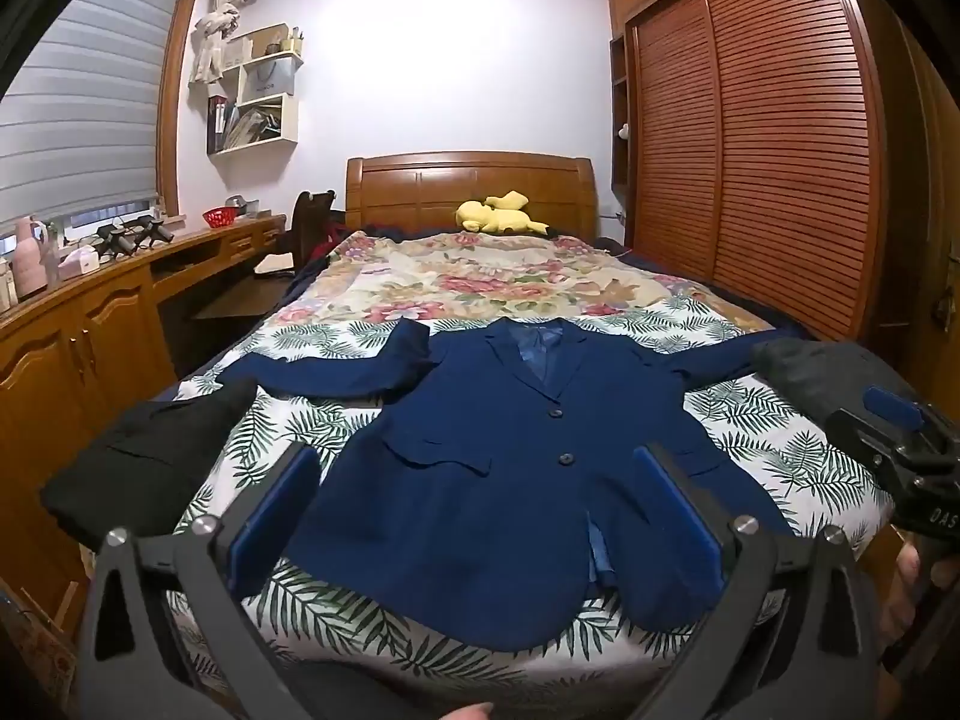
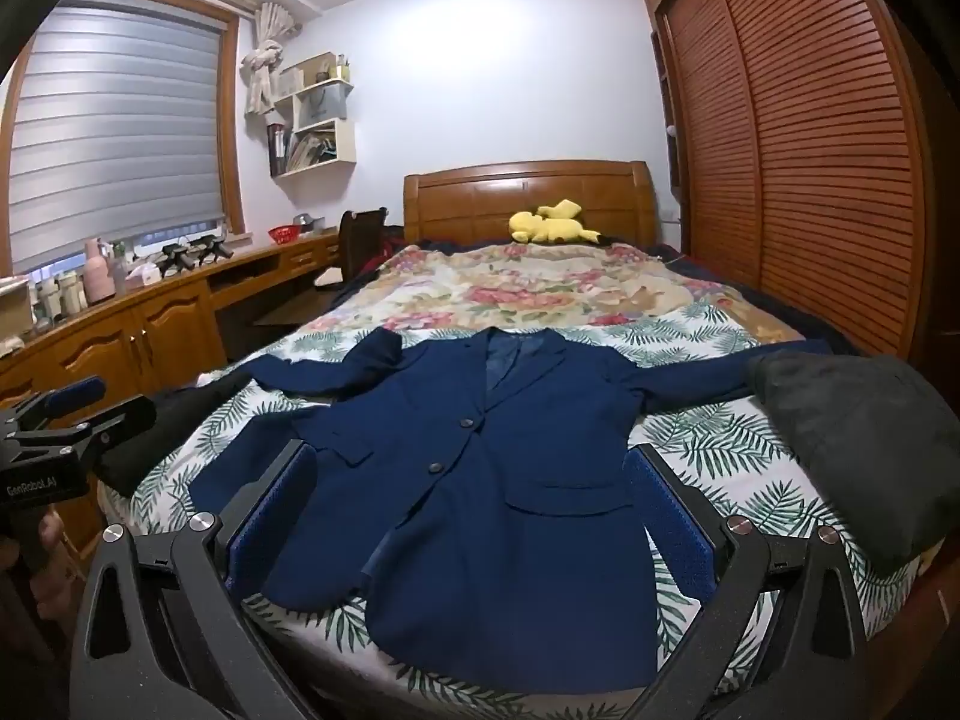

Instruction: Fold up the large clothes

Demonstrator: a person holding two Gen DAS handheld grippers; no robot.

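Note:
A navy blue suit jacket (image 1: 504, 468) lies flat and face up on the bed (image 1: 798, 456), buttoned, its hem toward me; it also shows in the right wrist view (image 2: 480, 516). Its left sleeve is bent back on itself, its right sleeve stretches out to the right. My left gripper (image 1: 477, 468) is open and empty above the jacket's hem. My right gripper (image 2: 474, 468) is open and empty, also above the hem. Each gripper shows at the edge of the other's view.
A black folded garment (image 1: 150, 468) lies on the bed's left edge and a dark grey one (image 2: 864, 444) on the right edge. A floral quilt (image 1: 480, 282) and a yellow plush toy (image 1: 498, 213) lie further up. A wooden desk (image 1: 120, 300) stands left, a louvred wardrobe (image 1: 768, 150) right.

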